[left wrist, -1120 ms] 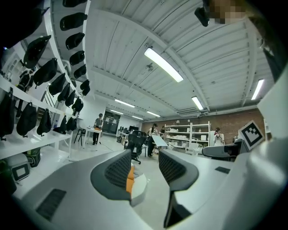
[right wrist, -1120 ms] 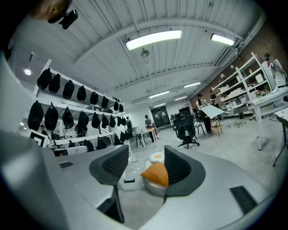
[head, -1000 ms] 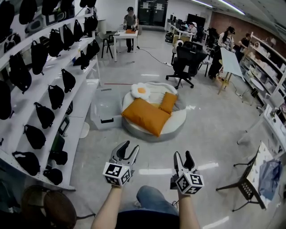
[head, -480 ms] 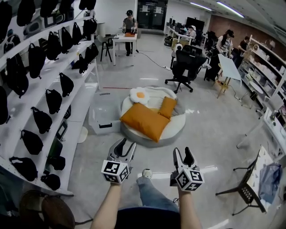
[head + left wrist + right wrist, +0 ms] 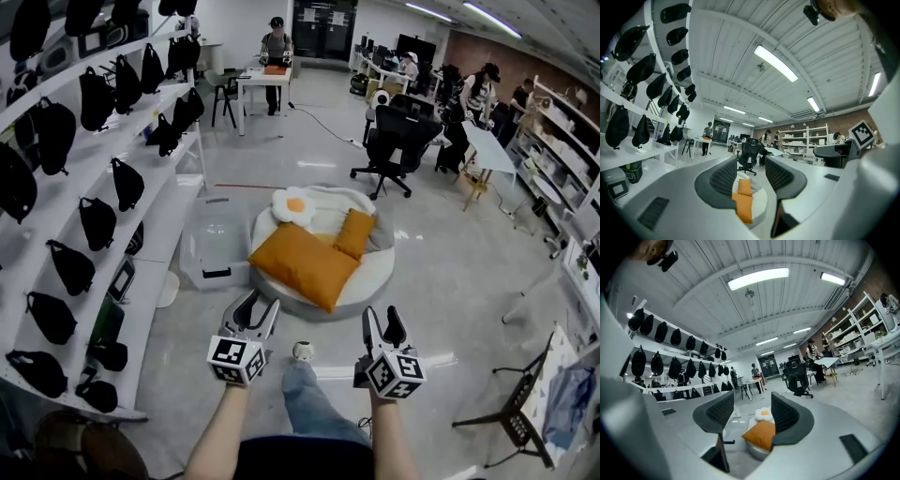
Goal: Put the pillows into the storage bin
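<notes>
The large orange pillow point(image 5: 305, 264) has drawn nearer, ahead of the left gripper point(image 5: 258, 307) and right gripper point(image 5: 382, 319), both parted and empty, seemingly nearer the left.

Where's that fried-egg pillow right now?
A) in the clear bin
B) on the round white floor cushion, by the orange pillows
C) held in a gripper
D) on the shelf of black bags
B: the fried-egg pillow lies at the far edge of the round white floor cushion, beyond the large orange pillow; the clear bin stands beside the cushion.
</notes>
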{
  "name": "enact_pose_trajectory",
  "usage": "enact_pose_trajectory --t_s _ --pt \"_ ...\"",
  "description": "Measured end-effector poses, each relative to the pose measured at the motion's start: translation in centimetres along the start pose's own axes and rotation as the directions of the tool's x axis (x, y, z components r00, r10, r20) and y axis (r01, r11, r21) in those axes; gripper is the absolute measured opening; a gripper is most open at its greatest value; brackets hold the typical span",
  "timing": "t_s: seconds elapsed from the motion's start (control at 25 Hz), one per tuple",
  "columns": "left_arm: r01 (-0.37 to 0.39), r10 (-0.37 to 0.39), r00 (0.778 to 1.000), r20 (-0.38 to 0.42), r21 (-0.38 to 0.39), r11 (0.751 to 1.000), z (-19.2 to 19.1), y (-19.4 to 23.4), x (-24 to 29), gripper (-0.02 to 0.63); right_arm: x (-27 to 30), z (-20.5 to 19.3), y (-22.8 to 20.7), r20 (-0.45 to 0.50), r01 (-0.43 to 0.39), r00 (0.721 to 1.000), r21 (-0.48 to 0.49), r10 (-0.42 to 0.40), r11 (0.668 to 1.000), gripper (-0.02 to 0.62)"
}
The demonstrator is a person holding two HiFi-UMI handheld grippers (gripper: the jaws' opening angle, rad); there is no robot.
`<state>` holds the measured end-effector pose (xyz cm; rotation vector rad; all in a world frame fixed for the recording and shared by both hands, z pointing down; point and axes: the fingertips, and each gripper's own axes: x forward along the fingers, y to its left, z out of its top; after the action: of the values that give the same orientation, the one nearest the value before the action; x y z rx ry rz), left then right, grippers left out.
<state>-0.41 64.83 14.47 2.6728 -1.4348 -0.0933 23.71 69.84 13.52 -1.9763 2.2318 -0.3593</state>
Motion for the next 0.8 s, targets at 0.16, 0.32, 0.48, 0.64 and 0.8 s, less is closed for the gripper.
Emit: enact_pose_trajectory --t_s 0.16,0.32,0.48,0.64,0.8 --pt "-0.033 0.032 0.999 -0.034 -0.019 0.999 -2.4 3.8 6.6 0.187 8.2 -1.1 -3.5 -0.026 0.017 1.000 0.005 -0.017 1.000 0.230" --pt "-0.072 0.070 0.995 -0.075 -0.032 0.997 -3.4 8.1 15.1 0.189 18.2 -0.8 -6.8 -0.056 0.007 0.998 0.000 -0.007 1.000 0.230" --pt "-0.095 0.092 0.992 -0.087 -0.033 0.995 -2.9 12.4 24.4 0.189 28.6 -0.3 -9.1 -0.101 -0.016 0.995 -0.014 0.014 1.000 0.230" --pt "-0.103 0.101 0.988 -0.119 -0.008 0.995 -2.4 15.7 32.1 0.189 37.5 0.5 -11.0 -0.136 -0.034 0.990 -0.001 0.033 0.999 0.230" --pt "-0.128 0.127 0.982 -0.136 0.000 0.992 -1.9 18.2 37.2 0.189 43.8 0.6 -12.2 -0.166 -0.059 0.984 0.018 0.062 0.998 0.230"
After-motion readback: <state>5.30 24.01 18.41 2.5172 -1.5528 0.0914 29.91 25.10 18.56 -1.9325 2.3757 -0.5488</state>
